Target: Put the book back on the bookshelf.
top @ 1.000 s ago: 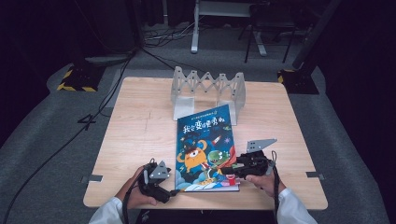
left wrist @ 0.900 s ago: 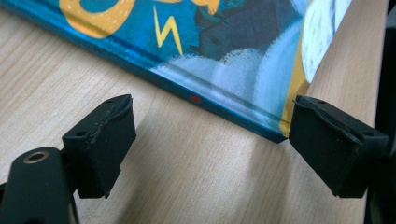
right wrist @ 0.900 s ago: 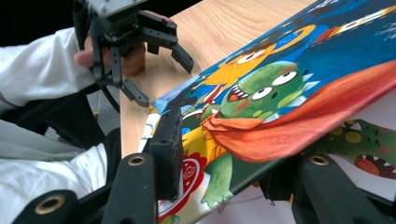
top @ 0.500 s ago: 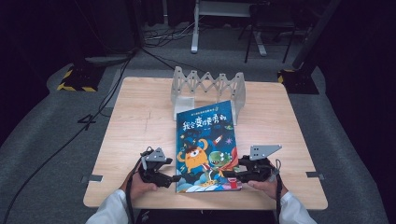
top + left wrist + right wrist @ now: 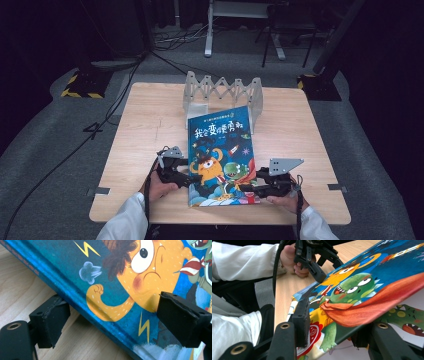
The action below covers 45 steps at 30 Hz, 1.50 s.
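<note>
Glossy hardcover book (image 5: 220,152) — cover seemingly lifted.

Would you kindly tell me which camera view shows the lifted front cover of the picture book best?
The right gripper view: the front cover rises off the page beneath. The high view shows the whole book looking flat; the left gripper view shows its spine edge.

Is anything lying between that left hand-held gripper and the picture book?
Nothing visible. The left hand-held gripper already straddles the spine edge of the blue cartoon-monster picture book, jaws open, on the bare light wooden table.
</note>
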Motion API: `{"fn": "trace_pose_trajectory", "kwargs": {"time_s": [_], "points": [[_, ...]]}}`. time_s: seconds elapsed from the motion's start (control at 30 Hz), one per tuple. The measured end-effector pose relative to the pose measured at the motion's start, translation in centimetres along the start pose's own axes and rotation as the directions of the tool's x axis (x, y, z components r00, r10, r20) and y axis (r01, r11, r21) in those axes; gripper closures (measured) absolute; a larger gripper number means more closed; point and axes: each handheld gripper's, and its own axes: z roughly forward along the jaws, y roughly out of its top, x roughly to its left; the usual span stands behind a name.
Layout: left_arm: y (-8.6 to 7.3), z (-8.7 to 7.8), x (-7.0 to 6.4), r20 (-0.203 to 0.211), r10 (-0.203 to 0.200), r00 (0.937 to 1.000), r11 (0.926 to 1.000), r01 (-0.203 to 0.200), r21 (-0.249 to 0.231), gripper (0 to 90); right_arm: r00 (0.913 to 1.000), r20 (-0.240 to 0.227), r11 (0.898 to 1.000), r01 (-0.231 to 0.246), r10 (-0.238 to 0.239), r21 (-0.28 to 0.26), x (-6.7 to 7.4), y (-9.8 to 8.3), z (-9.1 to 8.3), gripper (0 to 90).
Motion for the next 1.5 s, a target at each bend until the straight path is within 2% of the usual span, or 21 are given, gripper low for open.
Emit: {"fn": "trace_pose_trajectory", "kwargs": {"time_s": [0.03,0.2,0.37,0.5,0.63,0.67,0.73,0.87,1.03,1.13,1.2,1.37,1.5], "points": [[0.0,0.0,0.1,0.006,-0.002,1.0000,1.0000,0.002,-0.005,12.2,1.0000,-0.001,1.000,0.004,-0.004,0.000,0.0,0.0,0.0,57.2],[0.4,0.4,0.7,0.058,-0.057,0.9967,0.9977,0.059,-0.034,12.9,0.9997,-0.005,1.000,0.024,-0.024,-0.013,0.0,-0.2,-0.1,57.2],[0.8,0.3,1.1,0.080,-0.049,0.9956,0.9981,0.052,-0.034,15.2,0.9991,-0.007,0.999,0.042,-0.043,-0.015,0.0,-0.3,-0.2,57.3],[0.9,-0.4,0.8,0.063,-0.005,0.9980,0.9983,0.009,-0.058,21.6,0.9988,-0.011,0.999,0.048,-0.048,-0.006,0.0,-0.3,-0.3,57.9],[1.2,-1.8,0.0,0.011,0.063,0.9979,0.9894,-0.061,-0.132,33.4,0.9983,0.017,0.998,0.054,-0.055,0.026,-0.2,-0.6,-0.6,58.8],[1.2,-1.8,0.0,0.011,0.063,0.9979,0.9894,-0.061,-0.132,36.0,0.9982,0.023,0.998,0.055,-0.056,0.032,-0.3,-0.7,-0.6,59.1],[1.5,-2.4,-0.7,-0.028,0.108,0.9937,0.9801,-0.111,-0.165,38.7,0.9978,0.036,0.998,0.054,-0.056,0.044,-0.4,-0.8,-0.7,59.5],[1.8,-3.0,-1.6,-0.068,0.153,0.9858,0.9712,-0.163,-0.174,43.5,0.9969,0.052,0.996,0.056,-0.059,0.068,-0.7,-1.1,-0.6,60.5],[1.6,-3.4,-2.1,-0.074,0.183,0.9803,0.9634,-0.194,-0.185,47.0,0.9971,0.060,0.996,0.041,-0.046,0.077,-0.9,-1.3,-0.6,59.8],[1.5,-3.6,-2.5,-0.070,0.206,0.9759,0.9540,-0.217,-0.207,51.3,0.9961,0.080,0.996,0.030,-0.037,0.088,-1.1,-1.6,-0.7,58.3],[1.6,-3.8,-2.9,-0.068,0.231,0.9707,0.9462,-0.240,-0.217,53.9,0.9949,0.097,0.995,0.017,-0.027,0.095,-1.4,-1.8,-0.7,57.8],[1.8,-3.7,-3.6,-0.085,0.252,0.9639,0.9387,-0.265,-0.220,55.7,0.9930,0.116,0.994,0.011,-0.023,0.108,-1.6,-2.1,-0.9,57.9],[2.0,-3.7,-4.0,-0.078,0.266,0.9610,0.9335,-0.276,-0.228,58.5,0.9903,0.138,0.994,0.006,-0.021,0.112,-1.9,-2.2,-1.2,57.7]]}}
